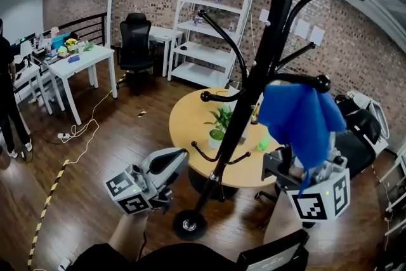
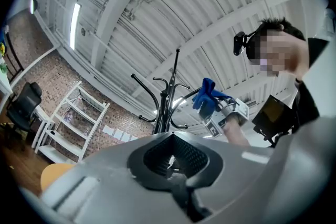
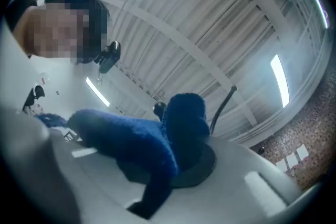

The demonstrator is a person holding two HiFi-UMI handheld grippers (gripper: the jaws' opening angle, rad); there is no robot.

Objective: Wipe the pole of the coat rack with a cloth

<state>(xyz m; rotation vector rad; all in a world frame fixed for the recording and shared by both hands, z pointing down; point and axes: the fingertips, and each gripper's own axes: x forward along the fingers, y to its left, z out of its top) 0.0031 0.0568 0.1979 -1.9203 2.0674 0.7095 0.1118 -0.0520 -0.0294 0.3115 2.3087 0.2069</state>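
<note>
Clamps the blue cloth (image 1: 298,116) in the right gripper (image 1: 303,169), jaws closed on its bunched, fuzzy folds, just right of the coat rack pole (image 1: 252,93); cannot tell whether touching. Holds the left gripper (image 1: 179,160) low beside the pole, jaws together on nothing. Rises black and slim from a round base (image 1: 189,224), with curved hooks higher up.

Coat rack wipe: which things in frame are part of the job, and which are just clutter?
Job: coat rack pole; blue cloth, clamped in the right gripper.

Clutter: round table; potted plant; white shelf unit; office chair; white desk; floor cable.
</note>
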